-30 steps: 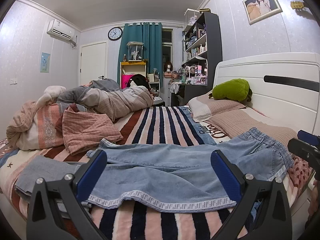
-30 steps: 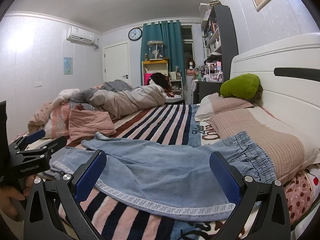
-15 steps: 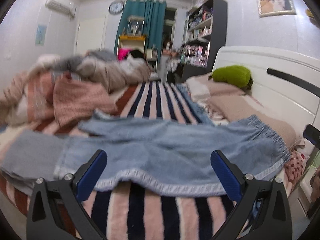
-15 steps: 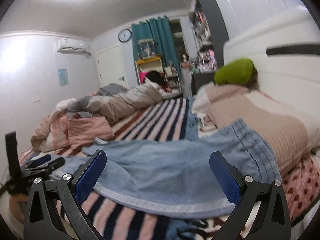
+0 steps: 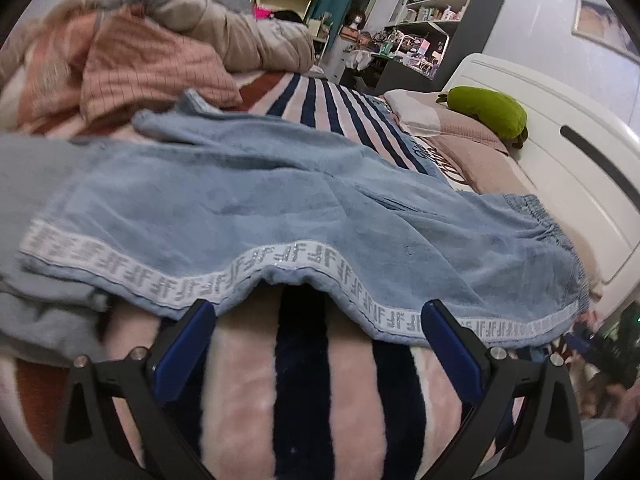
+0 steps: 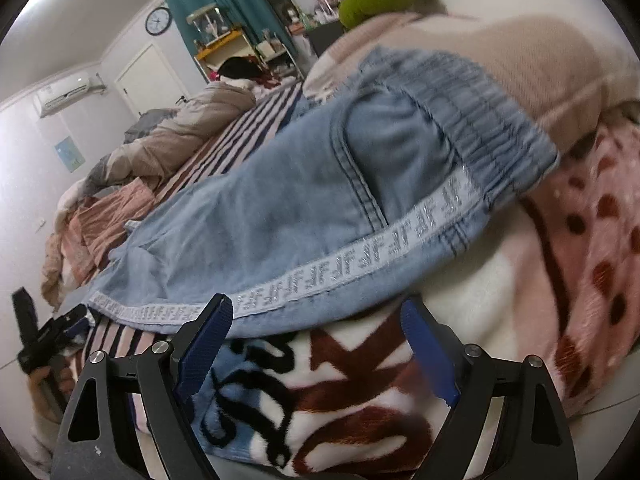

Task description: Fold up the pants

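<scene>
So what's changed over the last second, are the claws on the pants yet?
Both claws came down and in toward the near trimmed edge of the pants. The left claw is open at the hem; the right claw has just been closing a little, with nothing between its pads. Neither grips yet. The pants still lie flat, unmoved.

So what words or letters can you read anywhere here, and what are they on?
"FF", over and over: the white side tape of the blue pants.
Large dark script on the blanket: letters there, but partly hidden and unreadable.
Wall clock: numerals too small.
Shelf items, framed picture and small wall poster: too blurred.
</scene>
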`<action>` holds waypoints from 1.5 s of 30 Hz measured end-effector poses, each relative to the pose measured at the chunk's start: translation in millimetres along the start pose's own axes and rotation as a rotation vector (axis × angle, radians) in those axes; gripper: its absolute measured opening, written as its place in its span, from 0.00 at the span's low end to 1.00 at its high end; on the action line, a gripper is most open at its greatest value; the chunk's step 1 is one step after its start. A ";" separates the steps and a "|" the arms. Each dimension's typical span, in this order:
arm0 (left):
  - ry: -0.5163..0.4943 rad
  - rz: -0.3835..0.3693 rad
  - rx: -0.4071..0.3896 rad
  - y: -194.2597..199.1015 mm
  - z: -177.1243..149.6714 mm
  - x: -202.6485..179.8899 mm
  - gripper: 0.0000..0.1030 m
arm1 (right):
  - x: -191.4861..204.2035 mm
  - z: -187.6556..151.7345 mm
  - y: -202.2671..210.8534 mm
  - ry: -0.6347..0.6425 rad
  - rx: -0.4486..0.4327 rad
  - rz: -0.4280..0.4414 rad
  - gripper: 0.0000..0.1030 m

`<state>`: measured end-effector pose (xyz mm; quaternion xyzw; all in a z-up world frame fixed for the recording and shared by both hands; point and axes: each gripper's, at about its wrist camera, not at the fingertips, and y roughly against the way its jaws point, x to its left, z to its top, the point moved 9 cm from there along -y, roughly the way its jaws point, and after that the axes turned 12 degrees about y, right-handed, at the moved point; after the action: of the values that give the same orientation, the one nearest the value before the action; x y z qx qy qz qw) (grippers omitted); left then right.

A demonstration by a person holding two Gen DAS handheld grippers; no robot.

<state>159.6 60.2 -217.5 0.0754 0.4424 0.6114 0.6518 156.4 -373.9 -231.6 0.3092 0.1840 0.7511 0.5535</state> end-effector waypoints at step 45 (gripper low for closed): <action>0.120 -0.028 -0.177 -8.5 84.0 23.9 0.07 | 14.6 64.9 -0.1 0.053 -0.142 -0.006 0.06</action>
<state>218.7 116.0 -184.3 -0.0257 0.4259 0.6423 0.6367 197.0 -364.3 -179.8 0.2485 0.1456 0.7687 0.5711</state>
